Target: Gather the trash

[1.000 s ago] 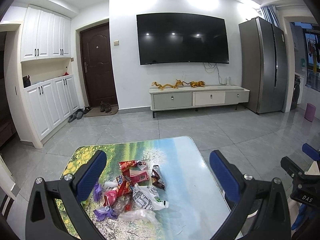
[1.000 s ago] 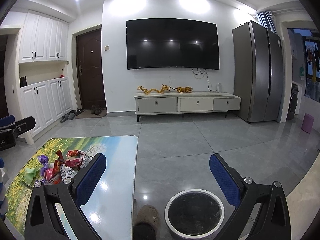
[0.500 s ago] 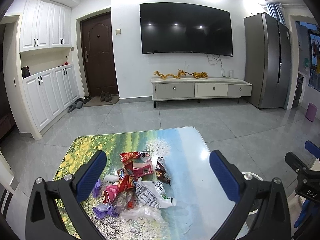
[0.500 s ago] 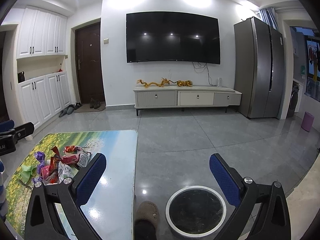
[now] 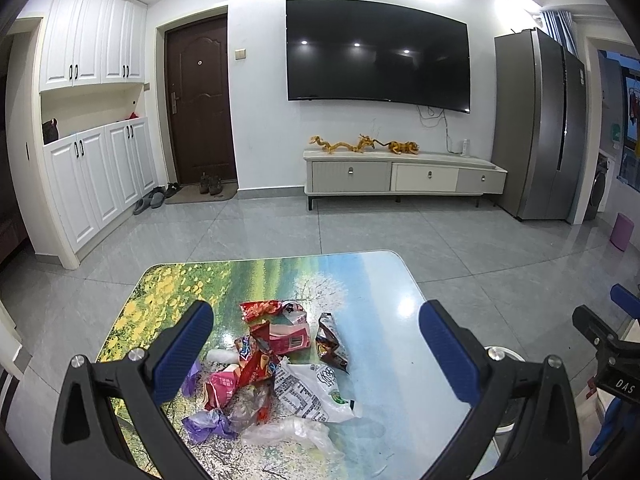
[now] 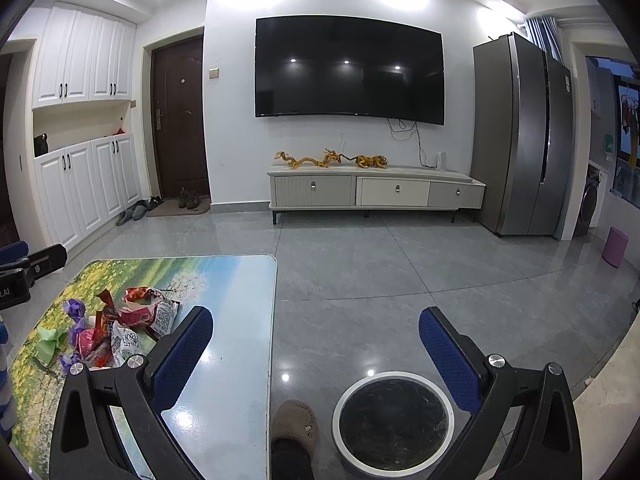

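The left gripper (image 5: 316,354) is hovering over the desk (image 5: 384,280) with its jaws standing wide apart, holding nothing. The pile of wrappers (image 5: 272,364) is lying on the desk between the jaws, toward 7 o'clock. The right gripper (image 6: 316,354) is also gaping and empty, above the floor beside the desk. The round bin (image 6: 394,420) is standing on the floor at 5 o'clock, near a slipper (image 6: 294,422).

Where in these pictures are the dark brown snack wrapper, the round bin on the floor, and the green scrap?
dark brown snack wrapper (image 5: 331,343), left wrist view, middle of its crumpled body.
round bin (image 6: 442,403), right wrist view, right side of its white rim.
green scrap (image 6: 50,340), right wrist view, centre of the crumple.
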A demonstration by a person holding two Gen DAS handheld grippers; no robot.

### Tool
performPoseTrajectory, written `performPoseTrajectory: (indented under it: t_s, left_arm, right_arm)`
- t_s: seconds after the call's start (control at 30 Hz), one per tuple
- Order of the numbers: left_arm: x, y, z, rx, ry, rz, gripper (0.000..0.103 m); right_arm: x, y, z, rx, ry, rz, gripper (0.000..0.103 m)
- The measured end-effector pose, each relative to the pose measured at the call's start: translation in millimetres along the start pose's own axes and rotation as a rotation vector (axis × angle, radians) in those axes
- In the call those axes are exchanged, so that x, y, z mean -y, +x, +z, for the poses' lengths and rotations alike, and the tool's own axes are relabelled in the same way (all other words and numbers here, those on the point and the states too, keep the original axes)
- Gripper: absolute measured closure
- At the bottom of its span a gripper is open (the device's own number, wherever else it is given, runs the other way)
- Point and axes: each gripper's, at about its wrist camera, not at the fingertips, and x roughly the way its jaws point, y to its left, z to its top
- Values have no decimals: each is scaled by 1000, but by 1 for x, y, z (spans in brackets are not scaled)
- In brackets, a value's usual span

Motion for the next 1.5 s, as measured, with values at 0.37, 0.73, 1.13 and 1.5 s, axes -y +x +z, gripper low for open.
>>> performPoseTrajectory:
  t_s: [0.37,0.73,1.13,1.5]
  left_arm:
    - [-13,10,0,-14,-24,0,0]
    - [-68,19,-16,-22,-14,55,0]
    - [-132,45,-81,-200,76,-9,11]
    - [-127,83,-111,-330,134,-153,27]
  right_arm:
    - [-5,8,4,-18,-9,12,2]
    - [-32,24,5,-93,-39,166,11]
    - [-130,84,-41,-413,-177,599,44]
    - [-191,107,-65,-517,-331,724,54]
